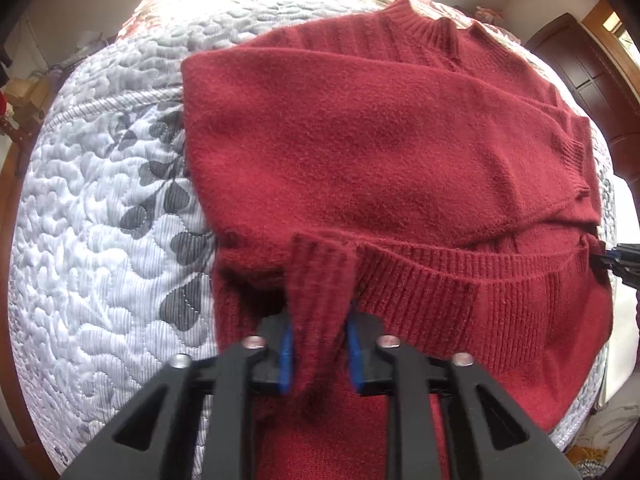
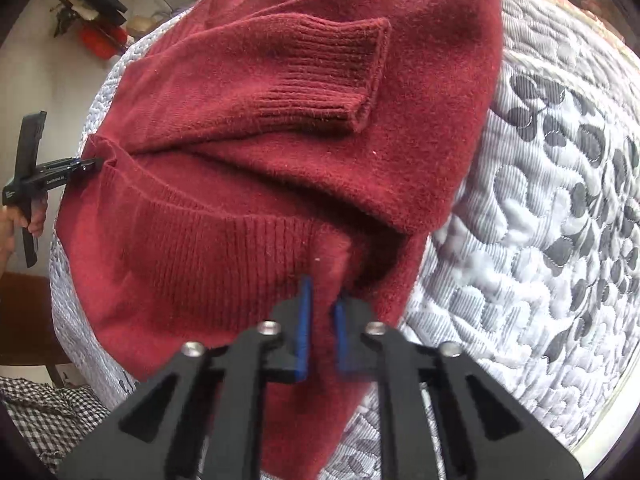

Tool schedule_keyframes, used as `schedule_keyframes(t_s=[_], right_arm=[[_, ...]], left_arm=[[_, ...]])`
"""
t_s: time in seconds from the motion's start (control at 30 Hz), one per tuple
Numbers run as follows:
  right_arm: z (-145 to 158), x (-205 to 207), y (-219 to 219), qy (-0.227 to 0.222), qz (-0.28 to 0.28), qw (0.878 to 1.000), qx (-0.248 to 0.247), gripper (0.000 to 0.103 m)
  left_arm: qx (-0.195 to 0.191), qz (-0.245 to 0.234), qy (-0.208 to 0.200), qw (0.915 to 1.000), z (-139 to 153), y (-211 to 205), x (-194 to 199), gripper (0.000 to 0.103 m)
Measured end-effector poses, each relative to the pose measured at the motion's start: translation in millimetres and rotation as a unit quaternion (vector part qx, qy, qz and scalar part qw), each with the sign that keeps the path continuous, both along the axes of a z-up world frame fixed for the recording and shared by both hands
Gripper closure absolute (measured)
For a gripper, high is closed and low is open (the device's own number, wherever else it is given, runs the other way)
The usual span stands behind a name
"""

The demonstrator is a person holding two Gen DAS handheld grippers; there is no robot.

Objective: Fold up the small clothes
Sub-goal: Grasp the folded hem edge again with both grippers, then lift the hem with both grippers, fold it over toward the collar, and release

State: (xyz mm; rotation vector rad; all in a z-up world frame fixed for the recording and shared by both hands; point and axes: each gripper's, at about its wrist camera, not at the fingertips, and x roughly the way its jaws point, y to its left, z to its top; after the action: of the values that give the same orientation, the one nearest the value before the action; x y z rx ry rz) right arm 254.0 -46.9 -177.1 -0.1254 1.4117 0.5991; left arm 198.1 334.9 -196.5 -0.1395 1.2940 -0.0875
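Sweater [image 1: 380, 152], dark red knit, lay on a quilted bed cover [image 1: 100, 240] with both sleeves already crossed over its chest, and each claw had a bottom corner of it.

Nearest the left wrist camera, the left gripper [image 1: 320, 344] was closed on a pinch of the ribbed hem [image 1: 460, 280], the fabric standing up between its blue pads [image 1: 286, 356]. The right gripper [image 2: 322, 320] was likewise narrowed onto a fold of the hem at the opposite corner, red wool bunched between its fingers. Holding both corners at once probably served to lift the bottom edge evenly, so the lower half could be carried up over the sleeves toward the collar without skewing.

Just beyond the grip, the hem sagged in a shallow curve between the two claws, which suggested the cloth was slack, not stretched. Further on, a ribbed cuff [image 2: 320, 76] rested on the body, its sleeve laid across so it would be trapped inside the fold. Farthest away, the ribbed collar [image 1: 432, 24] lay flat near the far edge of the bed.
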Motion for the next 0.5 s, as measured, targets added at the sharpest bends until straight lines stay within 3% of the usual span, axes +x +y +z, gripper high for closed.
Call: schedule_keyframes(t_s=[0.5], right_arm=[[70.3,-9.6,-37.1,-0.046,-0.046,0.994,0.090,0.097]], left_arm=[[-0.014,0.027,-0.092,0.9953,68.8,6.3,-25.2,0.094]])
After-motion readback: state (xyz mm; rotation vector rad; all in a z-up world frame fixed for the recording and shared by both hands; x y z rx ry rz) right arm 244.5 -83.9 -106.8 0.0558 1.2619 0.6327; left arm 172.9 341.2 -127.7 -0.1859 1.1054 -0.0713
